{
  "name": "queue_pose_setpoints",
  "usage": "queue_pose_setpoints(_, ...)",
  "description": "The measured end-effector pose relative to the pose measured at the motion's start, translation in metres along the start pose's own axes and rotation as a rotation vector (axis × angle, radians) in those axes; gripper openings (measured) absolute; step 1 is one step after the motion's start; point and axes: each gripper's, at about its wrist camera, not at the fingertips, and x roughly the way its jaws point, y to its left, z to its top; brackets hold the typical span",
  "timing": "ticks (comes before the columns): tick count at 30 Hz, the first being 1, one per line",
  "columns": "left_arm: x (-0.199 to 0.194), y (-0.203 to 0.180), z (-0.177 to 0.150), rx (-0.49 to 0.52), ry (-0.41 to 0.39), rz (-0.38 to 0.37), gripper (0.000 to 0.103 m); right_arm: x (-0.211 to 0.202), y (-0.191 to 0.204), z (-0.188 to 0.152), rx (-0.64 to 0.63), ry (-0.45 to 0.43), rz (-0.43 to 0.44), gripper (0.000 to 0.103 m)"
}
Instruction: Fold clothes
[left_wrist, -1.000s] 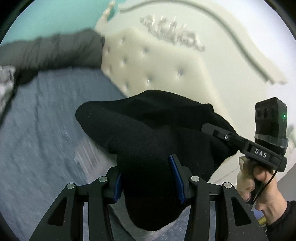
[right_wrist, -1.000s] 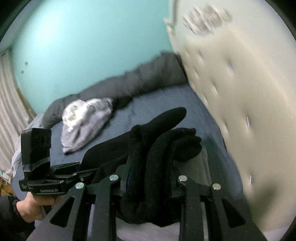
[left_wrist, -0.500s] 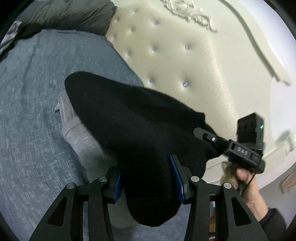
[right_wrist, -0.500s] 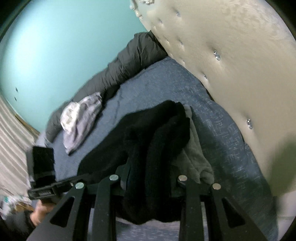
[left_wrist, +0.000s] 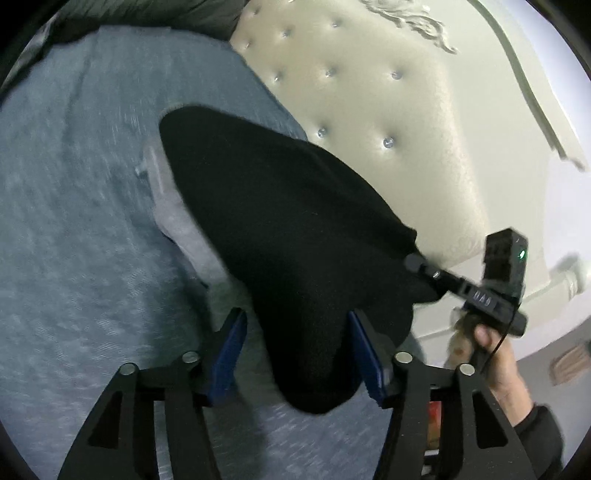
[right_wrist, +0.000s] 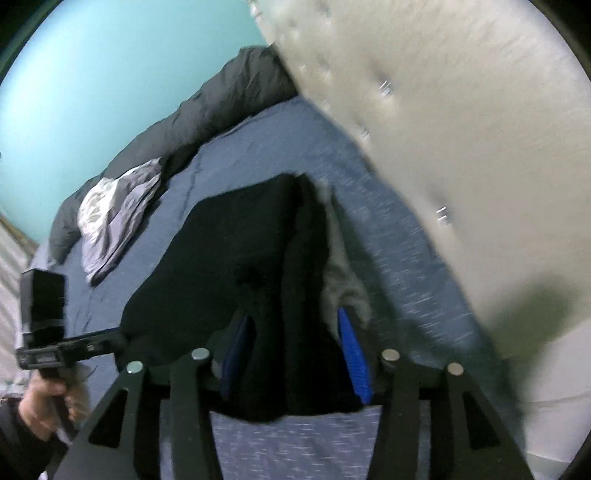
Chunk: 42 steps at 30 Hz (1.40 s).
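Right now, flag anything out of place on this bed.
A crumpled pale garment lies unfolded on the blue sheet beside the dark duvet. The black garment sits loose between both opening grippers, overlapping a grey garment. Nothing looks damaged.

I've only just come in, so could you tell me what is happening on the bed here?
A person is folding clothes with a handheld gripper in each hand. A folded black garment is being set on a grey garment lying on the blue bedsheet, near the tufted cream headboard. The jaws of the left gripper and the right gripper have just been opening; the black cloth sits between them, apparently no longer pinched.
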Motion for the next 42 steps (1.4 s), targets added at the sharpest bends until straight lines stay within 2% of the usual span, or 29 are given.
queue_pose_setpoints(3, -0.022, -0.014, 0.004, 0.076, -0.064, 0.054, 0.061, -0.023, 0.01, 0.004, -0.034, -0.106, -0.073, 0.053)
queue_pose_setpoints(6, -0.028, -0.033, 0.008, 0.146, -0.096, 0.071, 0.061, -0.042, 0.024, 0.01, -0.058, -0.21, -0.01, 0.052)
queue_pose_setpoints(7, -0.027, -0.039, 0.009, 0.168, -0.095, 0.073, 0.061, -0.043, 0.029, 0.012, -0.075, -0.215, 0.007, 0.049)
queue_pose_setpoints(8, -0.025, -0.046, 0.009, 0.19, -0.094, 0.075, 0.061, -0.039, 0.036, 0.014, -0.096, -0.198, 0.021, 0.03)
queue_pose_setpoints(9, -0.021, -0.052, 0.008, 0.206, -0.088, 0.073, 0.061, -0.033, 0.042, 0.015, -0.119, -0.169, 0.024, 0.017)
queue_pose_setpoints(12, -0.006, -0.066, 0.005, 0.241, -0.063, 0.081, 0.061, -0.014, 0.053, 0.009, -0.165, -0.109, 0.023, 0.006)
queue_pose_setpoints(16, 0.007, -0.07, -0.017, 0.298, -0.021, 0.112, 0.061, 0.011, 0.044, -0.012, -0.178, -0.063, -0.072, 0.002)
queue_pose_setpoints(18, 0.013, -0.071, -0.027, 0.338, 0.014, 0.126, 0.061, 0.019, 0.029, -0.022, -0.145, -0.06, -0.095, 0.0)
queue_pose_setpoints(24, 0.021, -0.073, -0.039, 0.404, 0.026, 0.145, 0.06, 0.034, -0.012, -0.042, 0.065, -0.106, -0.015, 0.0)
queue_pose_setpoints(28, 0.023, -0.072, -0.041, 0.411, 0.021, 0.143, 0.06, 0.037, -0.026, -0.04, 0.164, -0.113, 0.038, 0.0)
queue_pose_setpoints(31, 0.02, -0.074, -0.041, 0.4, 0.015, 0.15, 0.06, 0.022, -0.011, -0.029, 0.126, -0.137, 0.044, 0.0)
queue_pose_setpoints(35, 0.017, -0.067, -0.037, 0.342, 0.012, 0.119, 0.06, -0.004, 0.004, -0.01, 0.079, -0.216, 0.07, 0.001)
queue_pose_setpoints(37, 0.013, -0.067, -0.035, 0.325, 0.01, 0.111, 0.06, -0.008, 0.014, 0.001, 0.037, -0.228, 0.057, 0.001)
queue_pose_setpoints(42, -0.001, -0.073, -0.024, 0.329, -0.041, 0.12, 0.06, 0.023, 0.035, 0.021, -0.075, -0.1, 0.006, 0.001)
